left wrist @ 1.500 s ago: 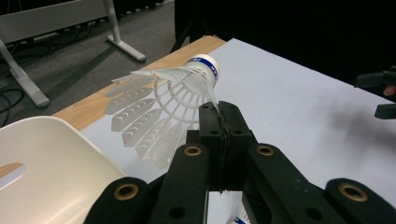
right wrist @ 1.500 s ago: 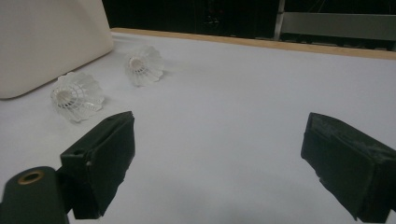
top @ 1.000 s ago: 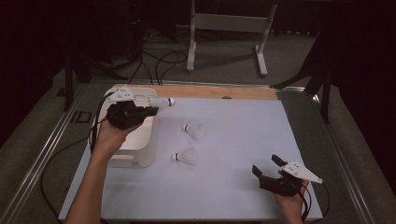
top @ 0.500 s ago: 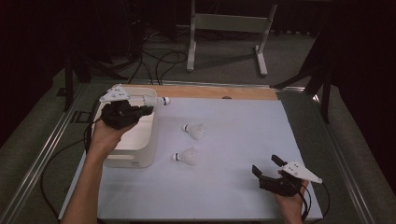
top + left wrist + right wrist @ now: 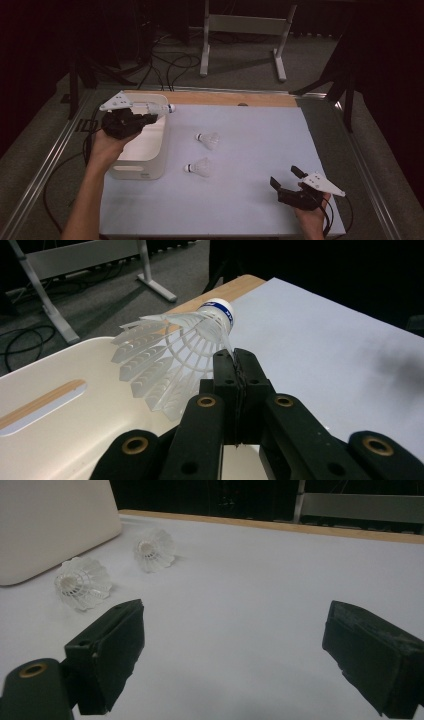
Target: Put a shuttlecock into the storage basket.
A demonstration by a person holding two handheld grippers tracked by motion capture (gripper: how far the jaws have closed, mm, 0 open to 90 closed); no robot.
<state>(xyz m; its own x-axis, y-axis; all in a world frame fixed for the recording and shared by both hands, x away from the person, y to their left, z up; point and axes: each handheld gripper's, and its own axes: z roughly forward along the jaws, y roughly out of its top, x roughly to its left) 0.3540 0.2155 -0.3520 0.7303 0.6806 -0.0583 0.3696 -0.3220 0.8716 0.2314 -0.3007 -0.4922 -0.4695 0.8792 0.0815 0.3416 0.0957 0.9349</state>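
My left gripper (image 5: 145, 118) (image 5: 234, 360) is shut on the skirt of a white shuttlecock (image 5: 159, 108) (image 5: 172, 352) and holds it above the white bin (image 5: 137, 170) (image 5: 45, 425); its blue-banded cork points toward the table's far side. Two more white shuttlecocks lie on the light sheet, one farther back (image 5: 208, 139) (image 5: 154, 549) and one nearer (image 5: 200, 167) (image 5: 82, 582). Near the front right edge my right gripper (image 5: 287, 177) (image 5: 235, 655) stands open over bare sheet, with nothing between its jaws.
The light sheet (image 5: 250, 150) covers the table, with a wooden strip (image 5: 235, 99) along its far edge. Beyond it are a metal stand (image 5: 240, 30) and cables (image 5: 165, 60) on the floor. A metal rail (image 5: 45, 165) runs along the left side.
The left hand has drifted slightly left and back over the bin, still with the shuttlecock. The right gripper has kept still.
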